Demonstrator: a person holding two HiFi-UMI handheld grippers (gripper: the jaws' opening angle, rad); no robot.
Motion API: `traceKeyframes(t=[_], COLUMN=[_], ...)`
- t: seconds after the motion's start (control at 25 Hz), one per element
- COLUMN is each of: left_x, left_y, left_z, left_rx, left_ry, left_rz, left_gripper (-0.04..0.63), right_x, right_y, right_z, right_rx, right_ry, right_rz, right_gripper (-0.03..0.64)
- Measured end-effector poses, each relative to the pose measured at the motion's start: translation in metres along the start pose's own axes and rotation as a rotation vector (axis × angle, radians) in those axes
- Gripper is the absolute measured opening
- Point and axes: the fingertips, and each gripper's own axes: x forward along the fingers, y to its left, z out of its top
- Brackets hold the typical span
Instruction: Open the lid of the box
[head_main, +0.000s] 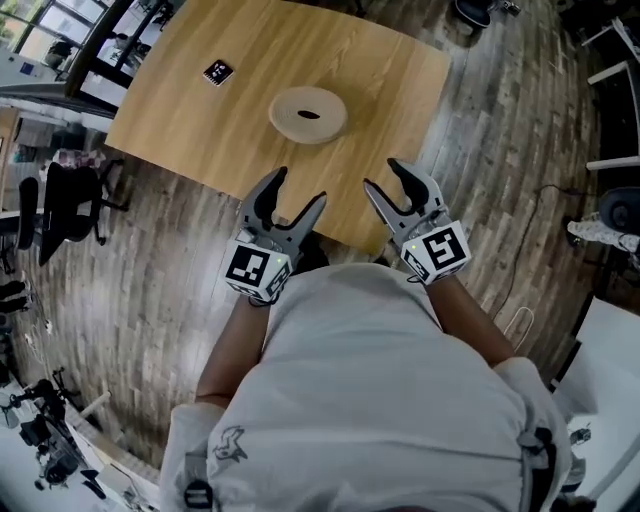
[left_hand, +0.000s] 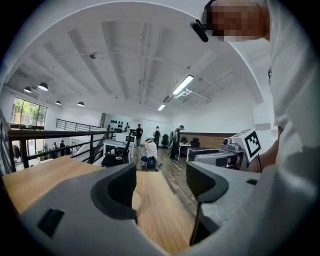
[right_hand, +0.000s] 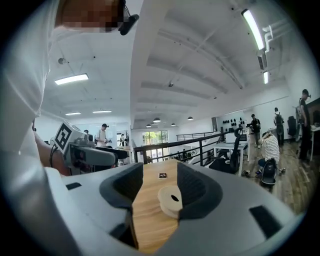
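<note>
Plainly, in the head view the task is not yet begun. The box (head_main: 306, 133) sits near the middle of the desk (head_main: 180, 130), well ahead of both tools, with its lid (head_main: 327, 104) on. The left hand-held gripper (head_main: 299, 187) and the right hand-held gripper (head_main: 384, 177) hover side by side at the desk's near edge, each with jaws spread and nothing in them. The box is low, round and pale, wooden by its look, with a dark oval at the centre of the lid. The desk is smooth, light wood grain with rounded corners, and a small black-and-white tag (head_main: 217, 72) lies beyond the box. The floor (head_main: 150, 260) is darker plank.

The left gripper view shows grey moulded jaws with dark curved pads standing wide, with only bare desk between them. A pale sliver beside one pad may be the box, though I cannot be sure.

The right gripper view shows the box through the gap between its open pads, well ahead of them, with the tag behind it.

Likely trouble: the lid is shallow and its rim looks curved and smooth, so pads could slip off it. The box looks light and the desk slick. If one gripper does not steady the base, the whole box might skid or rise with the lid. Coming in too low could knock it away.
</note>
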Motion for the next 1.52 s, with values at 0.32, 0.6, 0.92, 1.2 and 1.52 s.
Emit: traceKeyframes(t=[0.32,0.6,0.92,1.2,1.52], left_x=[0.019,0.042,0.075,0.09,0.107], left_y=[0.071,0.122,0.15,0.176,0.227], left_z=[0.001,-0.012,-0.028,-0.085,-0.14], left_rx=[0.015,0.057,0.136,0.316,0.121], left_ry=[0.044,0.099,0.152,0.31,0.357], left_rz=[-0.173,-0.36,-0.518,-0.625,-0.637], left_gripper=[0.302,0.302,0.304,0.335,0.354], right_x=[0.067,0.119,0.15,0.185,0.225], right_y=[0.0,-0.003,-0.018,-0.035,-0.038], right_z=[-0.004,-0.012,-0.034,-0.068,-0.123], right_rx=[0.023,-0.005,-0.007,-0.212,-0.406], right_ry=[0.063,0.13,0.208,0.338,0.527], right_rz=[-0.062,-0.097,-0.134,-0.144,-0.123], right_gripper=[0.218,0.218,0.218,0.219,0.219])
